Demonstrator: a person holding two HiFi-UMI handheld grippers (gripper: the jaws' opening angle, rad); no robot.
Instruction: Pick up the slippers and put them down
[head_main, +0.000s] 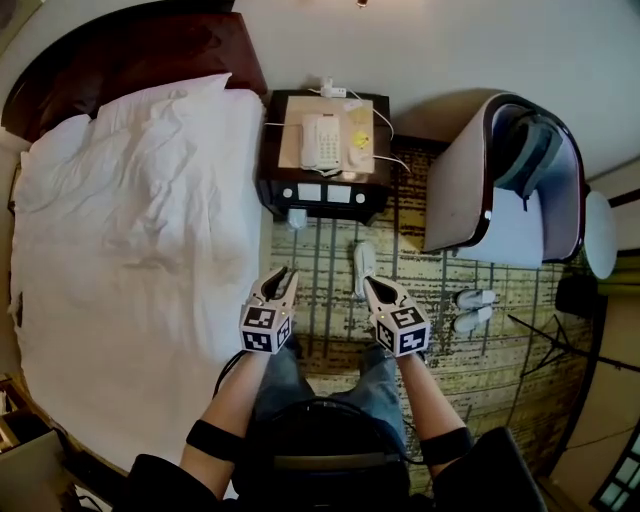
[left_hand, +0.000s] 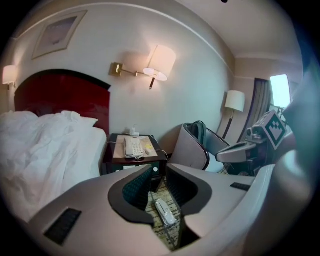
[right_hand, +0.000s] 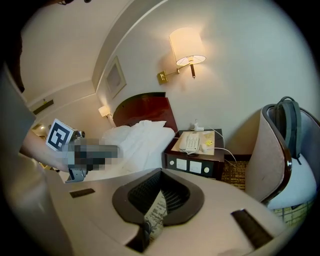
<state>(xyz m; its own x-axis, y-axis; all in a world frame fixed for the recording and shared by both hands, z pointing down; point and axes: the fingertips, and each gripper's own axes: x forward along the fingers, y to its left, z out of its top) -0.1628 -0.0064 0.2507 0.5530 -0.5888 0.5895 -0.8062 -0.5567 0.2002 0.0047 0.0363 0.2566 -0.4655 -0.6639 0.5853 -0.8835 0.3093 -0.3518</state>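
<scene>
Okay, I've got both grippers out in front of me over the patterned carpet (head_main: 330, 270), with the bed (head_main: 130, 230) along my left and the nightstand (head_main: 275, 170) straight ahead. The left gripper (head_main: 282, 274) has its jaws a narrow crack apart with nothing between the pads. Looking through that gap in the left gripper view, I see a white slipper (left_hand: 165, 212) lying flat on the carpet below, alone and unheld. From the head view that slipper sits between the two grippers, just beside the right one's tips and pointing lengthwise toward the nightstand. The right gripper (head_main: 372, 284) is closed, tips meeting, gripping nothing. In the right gripper view only a thin sliver of carpet shows beneath the jaws. Off to my right, two more slippers (head_main: 474, 298) lie side by side on the carpet near the foot of the armchair (head_main: 460, 190), well apart from both grippers. A backpack (head_main: 528, 150) sits in that chair. On the nightstand I can make out a white telephone (head_main: 320, 140) with cables trailing off the top. A wall lamp (left_hand: 160, 62) is lit above it.
</scene>
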